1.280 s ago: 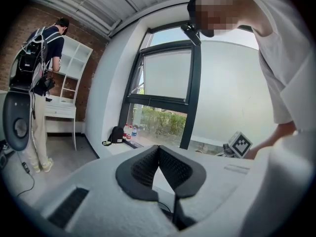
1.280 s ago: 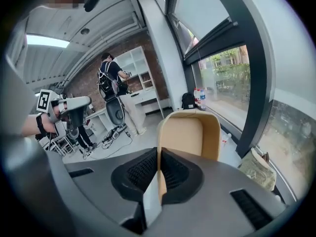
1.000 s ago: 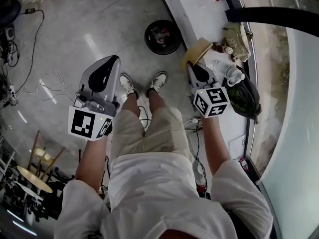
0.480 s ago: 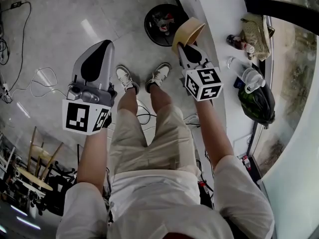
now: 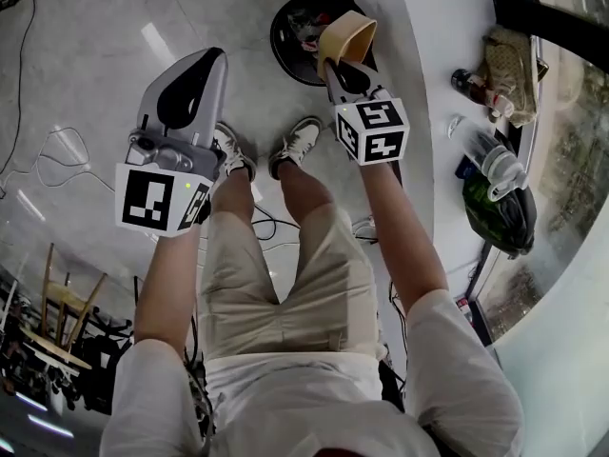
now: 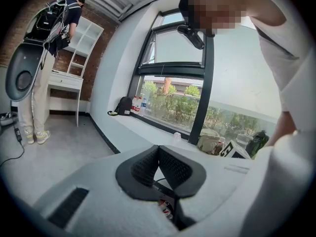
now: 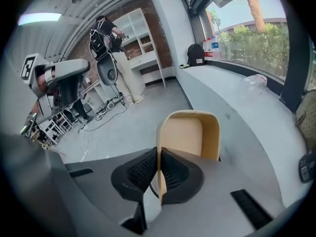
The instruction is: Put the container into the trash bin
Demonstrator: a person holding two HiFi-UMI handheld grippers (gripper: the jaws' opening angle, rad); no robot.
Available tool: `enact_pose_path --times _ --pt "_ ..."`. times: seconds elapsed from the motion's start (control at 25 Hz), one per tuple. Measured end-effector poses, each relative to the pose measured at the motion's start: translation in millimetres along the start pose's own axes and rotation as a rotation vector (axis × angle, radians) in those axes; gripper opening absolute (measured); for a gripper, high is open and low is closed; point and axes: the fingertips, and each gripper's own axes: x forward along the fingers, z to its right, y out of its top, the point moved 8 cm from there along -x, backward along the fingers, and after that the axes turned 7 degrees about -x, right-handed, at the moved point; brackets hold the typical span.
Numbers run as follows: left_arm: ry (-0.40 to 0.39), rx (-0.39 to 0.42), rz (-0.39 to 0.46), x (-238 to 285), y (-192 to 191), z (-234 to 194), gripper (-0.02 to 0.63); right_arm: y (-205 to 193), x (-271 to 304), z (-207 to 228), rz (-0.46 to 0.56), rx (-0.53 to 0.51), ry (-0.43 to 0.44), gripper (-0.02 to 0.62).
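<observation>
In the head view the tan open container (image 5: 347, 34) hangs over the black round trash bin (image 5: 277, 42), which stands on the floor beside the white ledge and holds some rubbish. My right gripper (image 5: 333, 65) is shut on the container's near wall. The right gripper view shows that thin wall pinched between the pads at my right gripper (image 7: 157, 151), with the container (image 7: 190, 135) standing up beyond them. My left gripper (image 5: 203, 60) hangs left of the bin above the floor. Its pads meet at the tips with nothing between them (image 6: 158, 147).
The white window ledge (image 5: 409, 112) runs along the right and carries a plastic bottle (image 5: 490, 155), a khaki bag (image 5: 509, 65) and a dark green bag (image 5: 500, 212). Cables (image 5: 57, 160) lie on the floor at left, folding chairs (image 5: 57, 312) at lower left. Another person (image 6: 49, 58) stands by a white shelf.
Both grippers have sunk lower. The right one has carried the container from beside the ledge to over the trash bin. The left one stays shut and empty.
</observation>
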Motion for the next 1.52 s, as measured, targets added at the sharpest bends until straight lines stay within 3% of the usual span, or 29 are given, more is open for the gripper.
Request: enact_pose_path --times 0.36,0.56,1.52 --pt "-0.037 0.017 -0.022 27 -50 -25 0.017 -30 69 12 -0.082 -0.079 -0.019 0.019" --pt "-0.075 0.030 -0.042 37 -69 -30 0.017 -52 103 25 -0.157 -0.061 -0.020 0.020" --pt "-0.047 -0.013 -0.051 40 -123 -63 0.017 -90 177 44 -0.281 -0.058 -0.043 0.020"
